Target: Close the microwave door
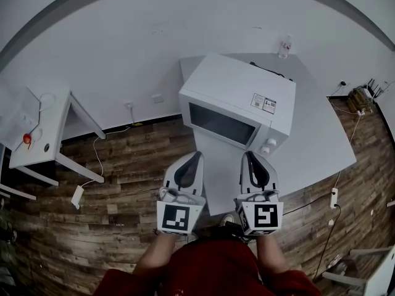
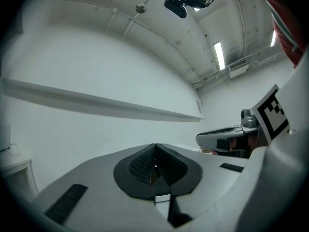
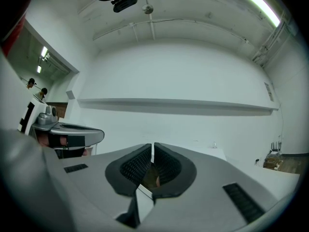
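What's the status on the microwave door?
Left gripper shut, empty. Right gripper shut, empty. Microwave door looks closed, both grippers short of it. Nothing in the way.

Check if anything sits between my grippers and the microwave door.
Nothing visible does: only bare grey tabletop lies between the left gripper, the right gripper and the dark-windowed door of the white microwave, which already looks shut.

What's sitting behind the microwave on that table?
A small clear bottle near the wall and a dark cable. The microwave hides its own back panel.
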Demonstrator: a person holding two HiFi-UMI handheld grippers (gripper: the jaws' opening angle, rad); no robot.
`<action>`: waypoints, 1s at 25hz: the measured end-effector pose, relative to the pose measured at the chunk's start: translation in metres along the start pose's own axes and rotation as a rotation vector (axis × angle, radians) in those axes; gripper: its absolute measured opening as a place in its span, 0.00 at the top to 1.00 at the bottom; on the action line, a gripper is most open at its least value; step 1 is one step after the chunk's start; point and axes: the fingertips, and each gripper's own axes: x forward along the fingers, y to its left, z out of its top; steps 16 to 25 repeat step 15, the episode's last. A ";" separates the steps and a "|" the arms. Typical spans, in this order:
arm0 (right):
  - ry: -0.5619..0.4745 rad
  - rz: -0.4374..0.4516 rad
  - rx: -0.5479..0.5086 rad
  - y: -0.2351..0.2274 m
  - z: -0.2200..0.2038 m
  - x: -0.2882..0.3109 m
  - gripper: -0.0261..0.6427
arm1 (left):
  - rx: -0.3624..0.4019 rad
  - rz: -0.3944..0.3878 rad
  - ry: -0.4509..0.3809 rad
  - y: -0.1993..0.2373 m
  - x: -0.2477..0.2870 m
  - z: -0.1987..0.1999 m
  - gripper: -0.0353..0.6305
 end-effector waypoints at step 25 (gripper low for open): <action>0.014 0.014 -0.029 0.006 -0.002 0.002 0.91 | -0.013 0.025 -0.007 0.011 -0.006 0.001 0.91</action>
